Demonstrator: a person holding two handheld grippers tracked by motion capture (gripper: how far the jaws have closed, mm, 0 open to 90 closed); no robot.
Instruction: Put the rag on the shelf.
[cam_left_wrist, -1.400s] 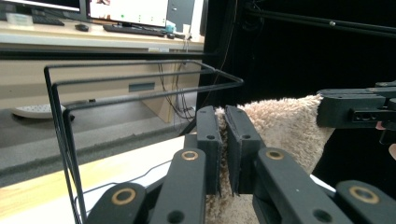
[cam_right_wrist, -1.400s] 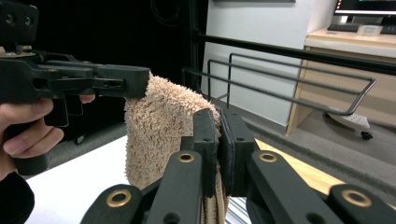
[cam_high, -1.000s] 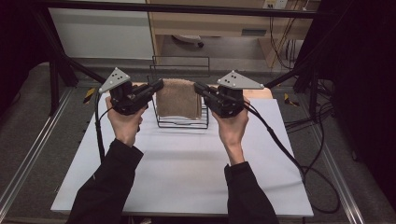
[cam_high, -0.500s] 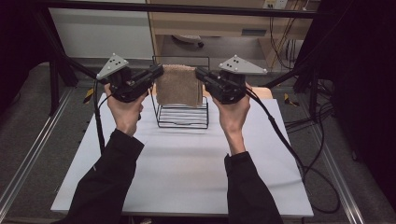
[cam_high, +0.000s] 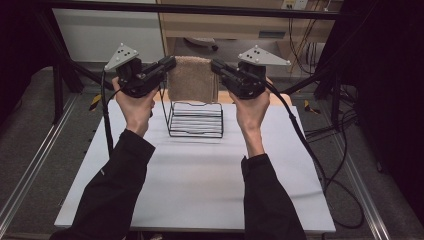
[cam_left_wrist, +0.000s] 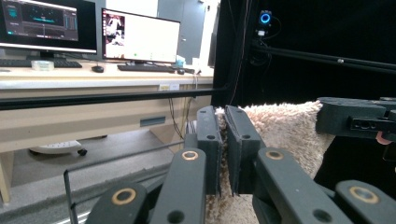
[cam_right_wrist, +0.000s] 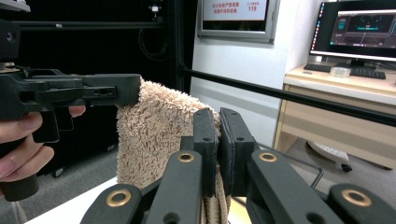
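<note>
A beige fluffy towel hangs in the air above the black wire basket, stretched between the two grippers. My left gripper is shut on the towel's upper left corner and my right gripper is shut on its upper right corner. In the left gripper view the towel is pinched between my left gripper's jaws. Across it, the right gripper holds the far corner. In the right gripper view the towel hangs down from my right gripper's jaws. The left gripper holds its other corner there.
The wire basket stands at the back middle of the white table. A black frame bar runs across behind the table. Cables trail down the right side. A desk with monitors stands beyond.
Both grippers have risen and moved away from the person, lifting the towel from the basket until it hangs wholly above the rim.
</note>
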